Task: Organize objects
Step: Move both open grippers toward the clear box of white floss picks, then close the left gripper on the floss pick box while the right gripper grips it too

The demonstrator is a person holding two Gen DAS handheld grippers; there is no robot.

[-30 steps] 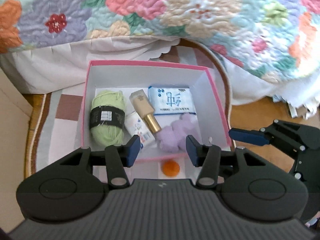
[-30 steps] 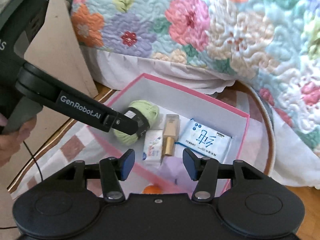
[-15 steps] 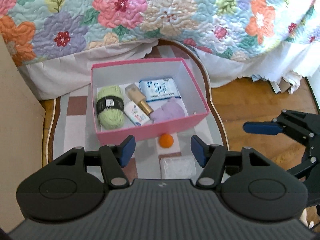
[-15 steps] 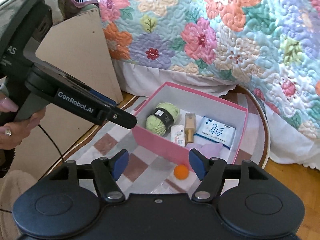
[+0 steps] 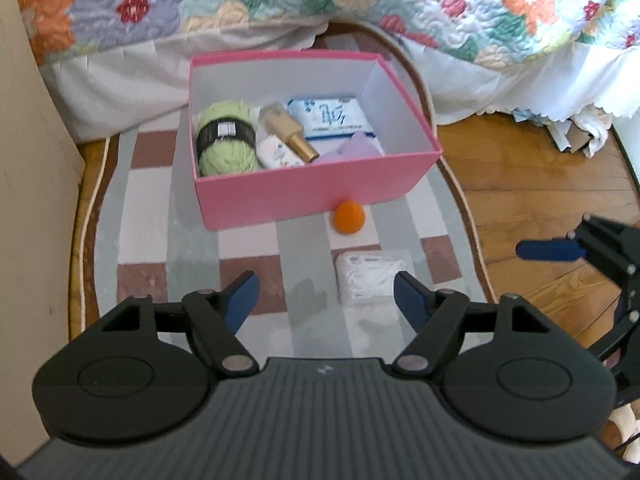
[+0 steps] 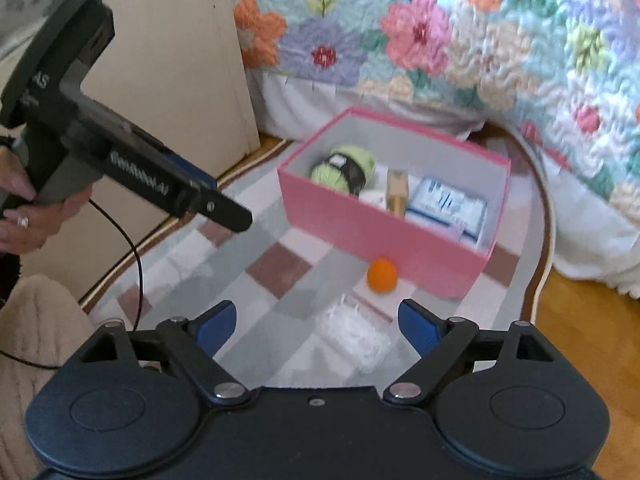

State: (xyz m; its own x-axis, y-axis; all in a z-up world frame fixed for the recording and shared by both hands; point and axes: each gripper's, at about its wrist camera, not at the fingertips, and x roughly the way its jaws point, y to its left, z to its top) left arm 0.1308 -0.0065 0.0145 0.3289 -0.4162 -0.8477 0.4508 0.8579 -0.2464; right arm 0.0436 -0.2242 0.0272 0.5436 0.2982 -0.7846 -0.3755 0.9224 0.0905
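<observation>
My left black plastic two-finger gripper point(image 5: 324, 294) has blue rubber finger pads point(image 5: 240, 296), ribbed grey housing, round recessed discs and silver pivot screws. My right dark navy two-finger gripper point(image 6: 316, 326) has the same build. From the right wrist, the left unit's grey pistol handle carries blurred white lettering and a thin black cable point(image 6: 136, 276). Bare-skinned left hand point(image 6: 28, 216): pale nails, one ring, beige ribbed sleeve point(image 6: 36, 344) below the handle.
</observation>
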